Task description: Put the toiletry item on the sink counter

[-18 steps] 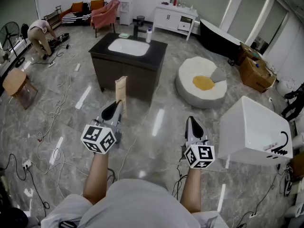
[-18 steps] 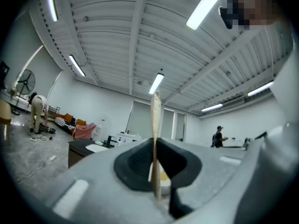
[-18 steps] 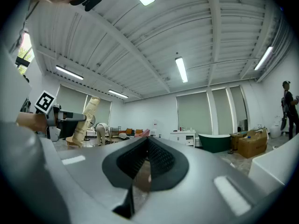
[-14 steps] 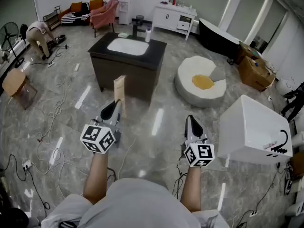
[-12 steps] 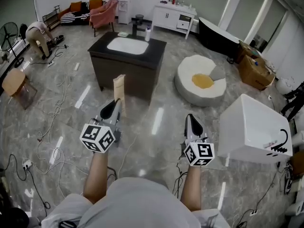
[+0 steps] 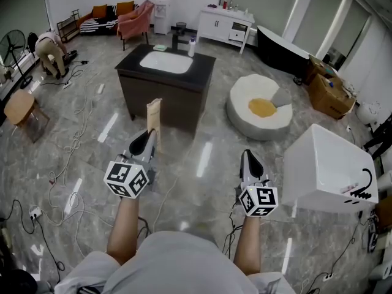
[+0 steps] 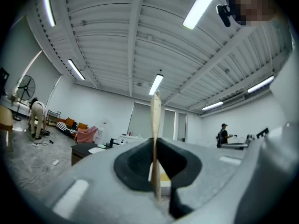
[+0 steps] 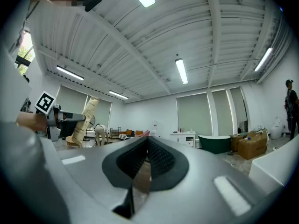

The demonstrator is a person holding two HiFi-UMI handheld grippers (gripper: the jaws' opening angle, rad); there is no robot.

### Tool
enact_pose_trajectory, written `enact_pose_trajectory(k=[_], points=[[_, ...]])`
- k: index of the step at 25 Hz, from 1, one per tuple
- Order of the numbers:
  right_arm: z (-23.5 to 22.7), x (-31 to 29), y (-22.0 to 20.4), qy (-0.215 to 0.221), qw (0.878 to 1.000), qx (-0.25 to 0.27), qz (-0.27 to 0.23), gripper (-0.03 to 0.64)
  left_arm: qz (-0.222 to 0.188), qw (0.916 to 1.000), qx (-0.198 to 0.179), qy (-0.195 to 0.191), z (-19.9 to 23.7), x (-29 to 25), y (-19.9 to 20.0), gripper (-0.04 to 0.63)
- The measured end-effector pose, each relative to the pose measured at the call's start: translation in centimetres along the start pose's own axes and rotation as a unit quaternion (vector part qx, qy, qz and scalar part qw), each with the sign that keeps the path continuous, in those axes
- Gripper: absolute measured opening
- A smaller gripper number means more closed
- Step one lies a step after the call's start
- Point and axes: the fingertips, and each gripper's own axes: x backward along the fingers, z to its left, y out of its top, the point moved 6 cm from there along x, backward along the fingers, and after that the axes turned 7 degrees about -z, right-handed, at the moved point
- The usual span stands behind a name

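My left gripper (image 6: pixel 150 135) is shut on a flat beige tube (image 6: pixel 155 116) that stands upright out of its jaws; in the left gripper view the tube (image 7: pixel 155 139) shows edge-on between the pads. The tube (image 8: pixel 85 119) and left gripper also appear at the left of the right gripper view. My right gripper (image 6: pixel 247 154) is shut with nothing in it, held level beside the left one. Ahead stands the dark sink counter (image 6: pixel 135 64) with a white basin (image 6: pixel 164 61), a black tap (image 6: pixel 176 38) and a white bottle (image 6: pixel 192 46). Both grippers are well short of it.
A white round pouffe (image 6: pixel 260 106) with a yellow centre lies right of the counter. A white box (image 6: pixel 327 167) stands close at my right. Cables (image 6: pixel 68 158) run over the marble floor at left. A person (image 6: pixel 48 46) bends at the far left by a wooden stool (image 6: pixel 20 106).
The view has shifted slightly; the counter sits a little lower and nearer in frame. Both grippers keep their pose and the tube stays gripped.
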Motion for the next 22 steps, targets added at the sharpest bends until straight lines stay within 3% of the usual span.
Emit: enact_pose_trajectory(k=[11, 22], points=[[0.0, 0.0, -0.8, -0.003, 1.000, 0.012, 0.014, 0.003, 0.011, 0.9999, 0.012, -0.001, 0.3, -0.3, -1.8, 0.015], [-4.1, -5.8, -2.4, 0.001, 1.000, -0.006, 0.010, 0.003, 0.025, 0.9996, 0.013, -0.003, 1.7, -6.7, -4.1, 0.017]])
